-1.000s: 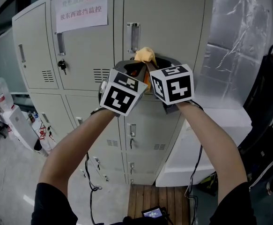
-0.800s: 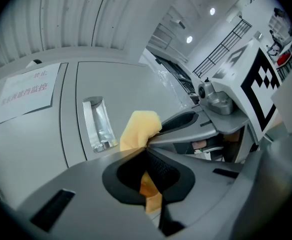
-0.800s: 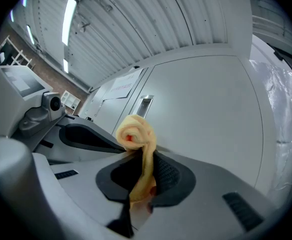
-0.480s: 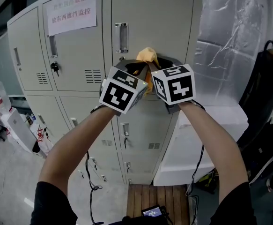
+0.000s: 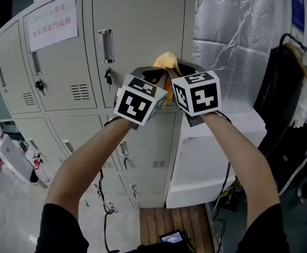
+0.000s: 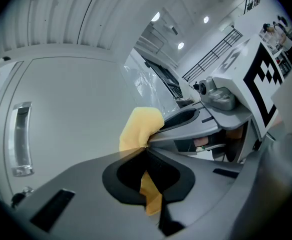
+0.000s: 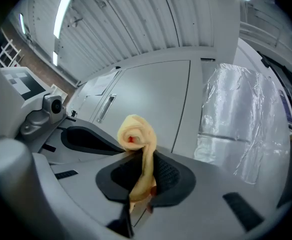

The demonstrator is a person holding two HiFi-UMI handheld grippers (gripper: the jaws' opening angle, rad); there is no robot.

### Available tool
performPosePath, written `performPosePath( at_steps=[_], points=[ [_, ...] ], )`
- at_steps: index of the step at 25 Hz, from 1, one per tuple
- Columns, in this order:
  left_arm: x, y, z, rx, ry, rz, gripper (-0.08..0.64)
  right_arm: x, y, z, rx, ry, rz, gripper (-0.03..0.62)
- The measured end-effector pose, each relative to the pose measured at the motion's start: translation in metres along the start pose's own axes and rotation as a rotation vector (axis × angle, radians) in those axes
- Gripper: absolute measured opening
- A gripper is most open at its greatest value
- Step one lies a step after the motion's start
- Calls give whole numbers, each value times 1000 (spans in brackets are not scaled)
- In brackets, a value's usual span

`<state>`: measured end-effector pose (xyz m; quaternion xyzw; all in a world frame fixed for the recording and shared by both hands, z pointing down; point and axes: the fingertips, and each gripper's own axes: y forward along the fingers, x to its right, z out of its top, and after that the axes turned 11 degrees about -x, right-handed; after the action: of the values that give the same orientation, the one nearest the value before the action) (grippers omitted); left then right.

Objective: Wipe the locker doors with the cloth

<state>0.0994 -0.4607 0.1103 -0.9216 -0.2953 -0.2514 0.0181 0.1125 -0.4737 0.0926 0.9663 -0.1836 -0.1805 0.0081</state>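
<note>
Before locker doors [image 5: 137, 25], left tongs [image 6: 147, 148] and right tongs [image 7: 141, 156] clamp the cloth [image 5: 165, 61].

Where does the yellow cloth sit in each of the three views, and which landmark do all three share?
Head view: cloth at upper centre, in front of the locker.
Left gripper view: cloth at centre, clamped in the left tool.
Right gripper view: cloth at centre, clamped in the right tool.
Shared landmark: the door handle, left of the cloth.
</note>
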Motion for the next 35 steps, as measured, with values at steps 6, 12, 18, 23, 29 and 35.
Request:
performPosePath(
  at_steps=[6, 12, 18, 23, 29, 35],
  points=[
    [19, 20, 12, 18, -1, -36, 18, 26, -10, -11, -7, 6, -25, 72],
    [22, 28, 16, 25, -11, -52, 18, 34, -11, -14, -2, 20, -22, 72],
    [22, 28, 16, 26, -20, -55, 18, 35, -10, -15, 4, 42, -23, 72],
    [23, 17, 15, 66, -38, -69, 18, 28, -16, -16, 34, 116, -2, 72],
    [13, -9, -3, 66, -21, -38, 18, -6, -15, -13, 44, 164, 98, 72],
    [-16, -36, -42, 26, -45, -3, 18, -59, 7, -11, 24, 151, 175, 72]
  ],
)
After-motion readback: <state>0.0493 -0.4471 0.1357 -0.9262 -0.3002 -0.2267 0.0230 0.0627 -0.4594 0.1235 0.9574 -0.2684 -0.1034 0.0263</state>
